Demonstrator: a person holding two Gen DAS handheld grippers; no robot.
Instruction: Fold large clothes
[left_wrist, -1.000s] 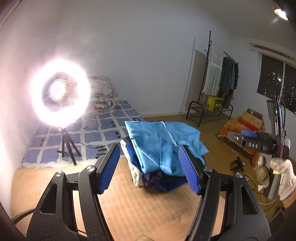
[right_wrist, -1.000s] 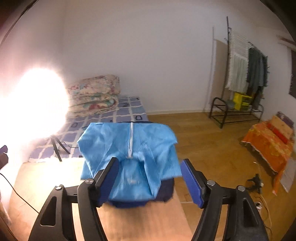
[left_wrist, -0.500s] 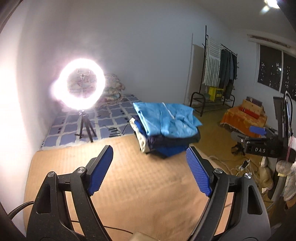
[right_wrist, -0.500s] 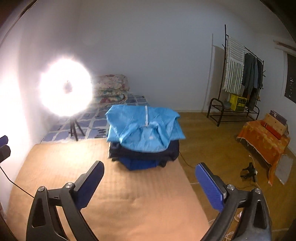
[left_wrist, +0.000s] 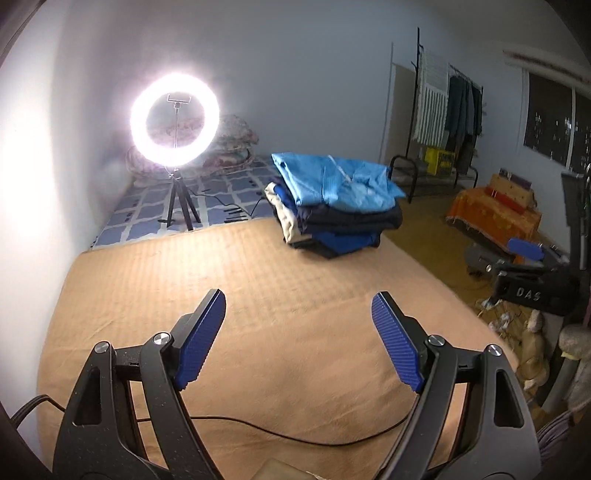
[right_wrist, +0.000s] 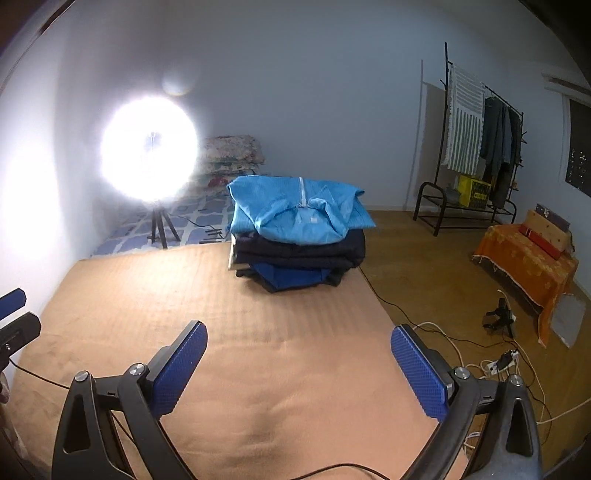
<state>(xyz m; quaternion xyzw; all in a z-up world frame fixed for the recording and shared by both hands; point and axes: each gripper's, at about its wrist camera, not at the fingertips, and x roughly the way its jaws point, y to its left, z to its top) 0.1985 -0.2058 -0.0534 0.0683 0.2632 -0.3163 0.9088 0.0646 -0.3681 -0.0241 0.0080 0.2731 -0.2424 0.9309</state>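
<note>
Clearing off the folded stack (right_wrist: 295, 236): left gripper (left_wrist: 298, 332) and right gripper (right_wrist: 299, 363) both released, empty; fetch next garment without brushing the pile.

Matt tan cloth mat (right_wrist: 258, 362) w/ ribbed texture; stacked clothes (right_wrist: 299, 236) soft fabric.

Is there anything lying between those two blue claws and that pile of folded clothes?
Nothing visible. Only bare tan blanket lies between the open right gripper, the open left gripper and the pile of clothes.

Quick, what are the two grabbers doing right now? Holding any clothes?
Left gripper: open, holding nothing.
Right gripper: open, holding nothing.
</note>
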